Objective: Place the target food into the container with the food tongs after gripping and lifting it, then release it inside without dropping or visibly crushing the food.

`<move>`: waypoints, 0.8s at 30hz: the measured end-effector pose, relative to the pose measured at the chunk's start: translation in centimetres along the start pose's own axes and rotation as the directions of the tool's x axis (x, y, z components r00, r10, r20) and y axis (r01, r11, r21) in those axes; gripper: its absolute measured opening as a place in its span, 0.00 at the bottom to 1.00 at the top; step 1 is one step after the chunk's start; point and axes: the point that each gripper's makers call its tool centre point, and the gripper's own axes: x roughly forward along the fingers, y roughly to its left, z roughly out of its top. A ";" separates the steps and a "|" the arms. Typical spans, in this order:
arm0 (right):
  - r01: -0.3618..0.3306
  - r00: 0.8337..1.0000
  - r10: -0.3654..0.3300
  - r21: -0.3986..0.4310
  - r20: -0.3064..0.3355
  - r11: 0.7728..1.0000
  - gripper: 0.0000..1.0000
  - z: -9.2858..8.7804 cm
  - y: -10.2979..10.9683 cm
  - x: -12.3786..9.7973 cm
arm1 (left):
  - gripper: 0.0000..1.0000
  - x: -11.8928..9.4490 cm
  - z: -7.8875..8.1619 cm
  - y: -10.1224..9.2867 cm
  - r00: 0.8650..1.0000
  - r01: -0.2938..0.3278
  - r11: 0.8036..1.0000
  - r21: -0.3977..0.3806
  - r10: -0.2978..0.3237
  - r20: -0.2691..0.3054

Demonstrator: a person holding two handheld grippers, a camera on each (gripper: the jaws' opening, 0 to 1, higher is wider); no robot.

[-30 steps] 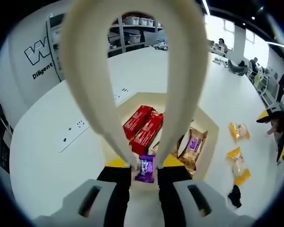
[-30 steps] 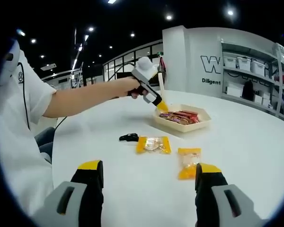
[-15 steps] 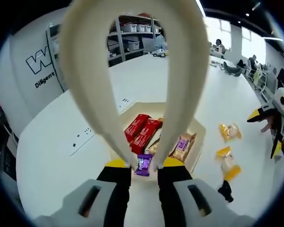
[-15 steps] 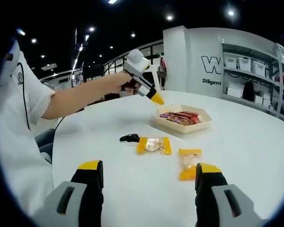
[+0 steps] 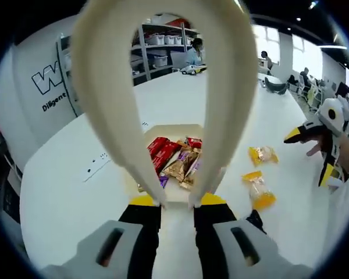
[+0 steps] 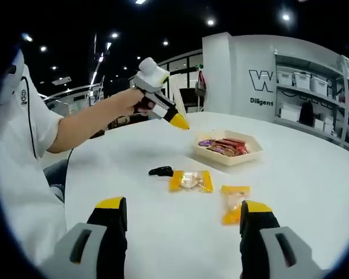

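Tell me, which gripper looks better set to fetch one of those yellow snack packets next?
Probably the left gripper: it holds the tongs, whose tips look empty above the tray. The right gripper is open and nearer the yellow packets, but it has no tongs.

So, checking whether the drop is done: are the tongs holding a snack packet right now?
No: in the left gripper view the tongs have bare tips with a gap between them, above the tray.
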 end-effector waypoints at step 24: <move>-0.008 1.000 0.008 -0.005 -0.007 1.000 0.78 -0.1 0.6 0.3 | 0.21 -2.3 -2.7 -5.3 0.999 0.042 0.999 -0.010 -0.041 0.032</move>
